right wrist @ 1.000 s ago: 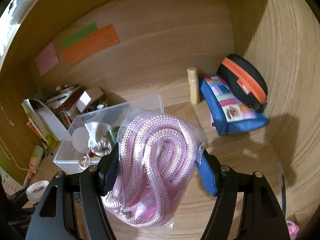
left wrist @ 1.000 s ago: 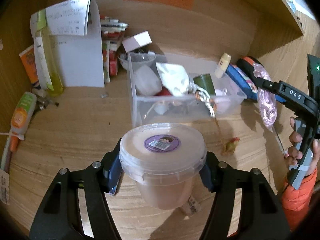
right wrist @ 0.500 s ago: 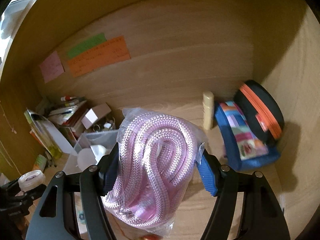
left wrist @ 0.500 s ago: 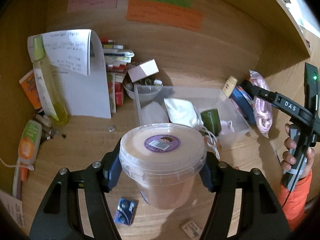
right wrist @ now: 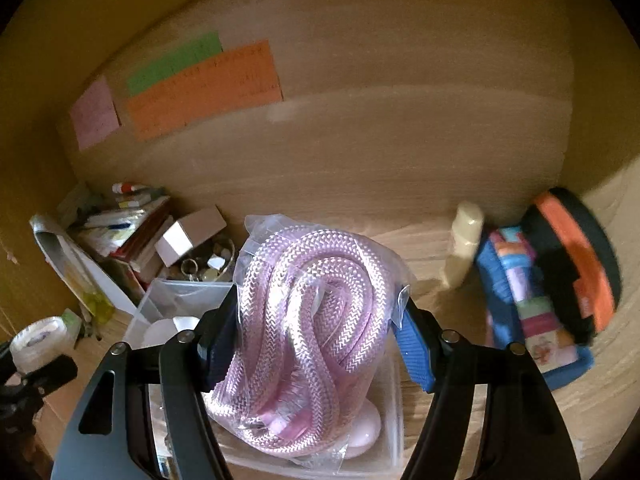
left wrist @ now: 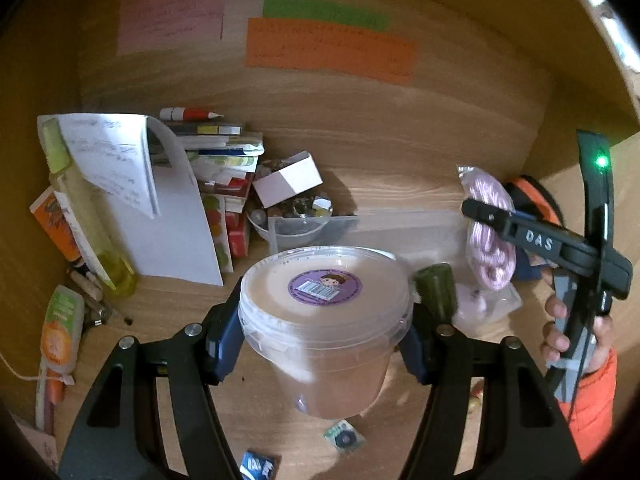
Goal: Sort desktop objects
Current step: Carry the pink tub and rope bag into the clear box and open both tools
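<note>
My left gripper (left wrist: 322, 344) is shut on a clear plastic tub (left wrist: 324, 320) with a beige filling and a purple lid sticker, held above the wooden desk. My right gripper (right wrist: 316, 336) is shut on a bagged coil of pink rope (right wrist: 308, 344). It holds the rope above the clear plastic bin (right wrist: 176, 296). In the left wrist view the right gripper (left wrist: 492, 216) and the pink rope (left wrist: 490, 236) hang over the bin's right end (left wrist: 424, 224). The bin holds white items and a dark green cup (left wrist: 436, 288).
A folded paper stand (left wrist: 160, 208), a yellow bottle (left wrist: 96, 240), stacked stationery, a white box (left wrist: 288, 180) and a bowl of trinkets (left wrist: 292, 216) crowd the back left. A blue pouch (right wrist: 528, 304), a black-orange case (right wrist: 576, 268) and a cream tube (right wrist: 464, 240) stand at right. Small packets (left wrist: 344, 438) lie near the front.
Both grippers have risen and tilted up with their loads. The tub now hangs higher over the desk and the pink rope has moved over the bin.
</note>
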### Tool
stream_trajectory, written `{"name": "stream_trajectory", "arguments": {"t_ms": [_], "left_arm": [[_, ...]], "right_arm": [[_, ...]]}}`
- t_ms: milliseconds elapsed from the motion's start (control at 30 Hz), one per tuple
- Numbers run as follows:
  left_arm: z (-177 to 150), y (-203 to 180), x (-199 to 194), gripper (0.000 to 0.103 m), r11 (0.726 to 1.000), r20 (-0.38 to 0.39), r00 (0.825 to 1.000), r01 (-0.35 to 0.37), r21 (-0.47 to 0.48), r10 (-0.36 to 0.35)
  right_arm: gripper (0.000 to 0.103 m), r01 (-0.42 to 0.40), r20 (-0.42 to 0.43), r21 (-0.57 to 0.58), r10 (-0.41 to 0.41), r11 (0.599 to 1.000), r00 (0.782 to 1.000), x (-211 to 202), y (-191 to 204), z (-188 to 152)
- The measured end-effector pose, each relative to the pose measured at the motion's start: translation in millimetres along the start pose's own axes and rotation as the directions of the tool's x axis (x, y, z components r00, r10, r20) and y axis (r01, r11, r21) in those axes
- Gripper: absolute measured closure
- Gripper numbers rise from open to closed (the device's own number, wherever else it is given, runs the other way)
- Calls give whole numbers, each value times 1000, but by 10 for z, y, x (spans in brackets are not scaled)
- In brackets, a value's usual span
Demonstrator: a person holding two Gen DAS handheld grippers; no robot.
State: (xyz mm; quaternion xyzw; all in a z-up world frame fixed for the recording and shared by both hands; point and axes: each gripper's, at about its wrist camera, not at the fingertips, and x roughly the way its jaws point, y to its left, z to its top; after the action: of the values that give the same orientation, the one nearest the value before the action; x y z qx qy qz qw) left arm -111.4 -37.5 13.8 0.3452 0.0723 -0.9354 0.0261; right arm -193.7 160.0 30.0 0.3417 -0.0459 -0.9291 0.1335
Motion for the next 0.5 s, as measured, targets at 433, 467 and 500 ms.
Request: {"name": "stream_trajectory", "arguments": {"t_ms": [433, 467, 500], "left_arm": [[47, -142, 467, 38, 1000, -74, 997, 12, 22, -10], [39, -149, 486, 38, 1000, -75, 997, 7, 25, -5], [25, -157, 496, 38, 999, -73, 997, -1, 32, 4]], "right_arm": [[37, -82, -115, -8, 80, 997, 990, 299, -162, -152], [37, -81, -125, -8, 79, 997, 989, 325, -167, -155], [37, -81, -136, -7, 79, 997, 988, 346, -179, -168]]}}
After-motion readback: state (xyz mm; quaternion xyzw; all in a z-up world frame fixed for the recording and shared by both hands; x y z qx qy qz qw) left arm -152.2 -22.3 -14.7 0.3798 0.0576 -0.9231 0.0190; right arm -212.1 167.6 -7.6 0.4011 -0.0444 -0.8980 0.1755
